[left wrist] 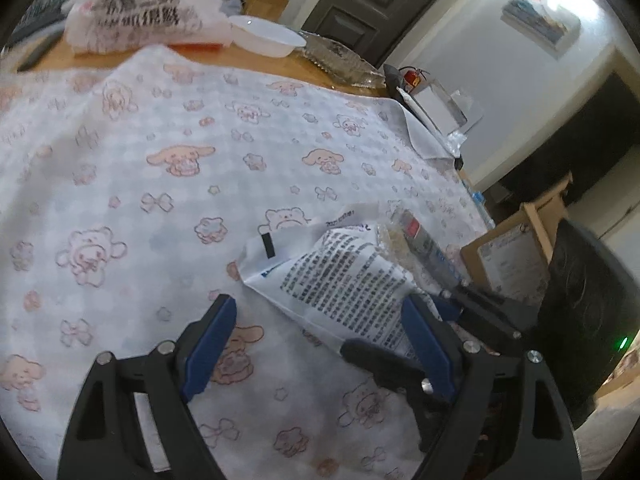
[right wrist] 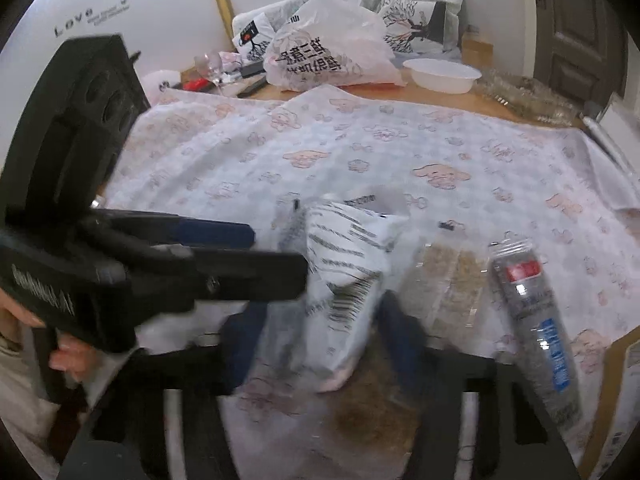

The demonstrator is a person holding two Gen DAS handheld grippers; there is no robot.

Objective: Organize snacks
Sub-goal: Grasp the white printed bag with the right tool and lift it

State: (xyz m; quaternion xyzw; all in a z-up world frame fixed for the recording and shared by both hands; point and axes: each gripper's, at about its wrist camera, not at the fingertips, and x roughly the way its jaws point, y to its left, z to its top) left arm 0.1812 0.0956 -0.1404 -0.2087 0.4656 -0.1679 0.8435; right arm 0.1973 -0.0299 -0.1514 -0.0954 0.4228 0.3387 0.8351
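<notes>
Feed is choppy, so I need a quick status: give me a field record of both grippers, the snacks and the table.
left gripper: open, empty, beside the white snack bag
right gripper: fingers either side of the white snack bag; blur hides whether they press
white snack bag: crumpled, on the patterned cloth
clear packet: flat, right of the bag
tube packet: red and blue label, rightmost
far edge: plastic shopping bag, white bowl
</notes>
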